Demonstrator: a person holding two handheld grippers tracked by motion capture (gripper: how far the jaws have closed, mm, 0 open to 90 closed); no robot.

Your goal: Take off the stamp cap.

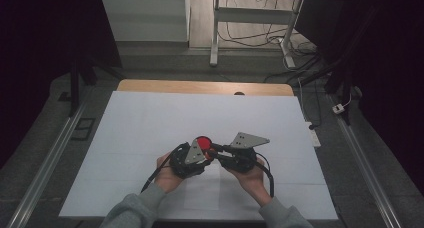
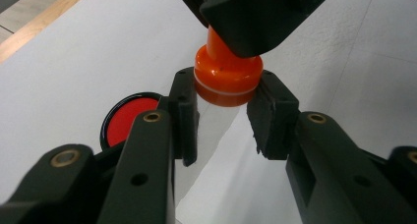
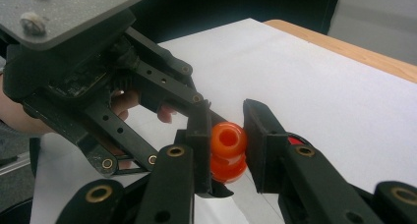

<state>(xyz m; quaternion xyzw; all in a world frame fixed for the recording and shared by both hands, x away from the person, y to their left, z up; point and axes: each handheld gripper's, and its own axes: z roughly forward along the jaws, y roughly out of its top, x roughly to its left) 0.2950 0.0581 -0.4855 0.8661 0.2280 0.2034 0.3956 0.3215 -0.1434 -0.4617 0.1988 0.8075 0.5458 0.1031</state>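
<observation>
A small orange plastic piece (image 2: 226, 74) with a wide base, a white ring and a narrower neck is held above the white table between both grippers. My left gripper (image 2: 223, 94) is shut on its wide base. My right gripper (image 3: 227, 130) is shut on its rounded, hollow top (image 3: 227, 138), and one of its jaws comes in from above in the left gripper view. In the high view the left gripper (image 1: 206, 157) and the right gripper (image 1: 213, 149) meet tip to tip near the front middle. A red disc with a black rim (image 1: 202, 142) lies flat on the table just behind them.
A white sheet (image 1: 150, 123) covers the table, with a wooden edge (image 1: 200, 86) at the far side. A lighter paper rectangle (image 1: 202, 193) lies at the front. Beyond the table are a desk frame (image 1: 215, 33) and floor cables (image 1: 300, 48). Both hands and grey sleeves enter from the bottom.
</observation>
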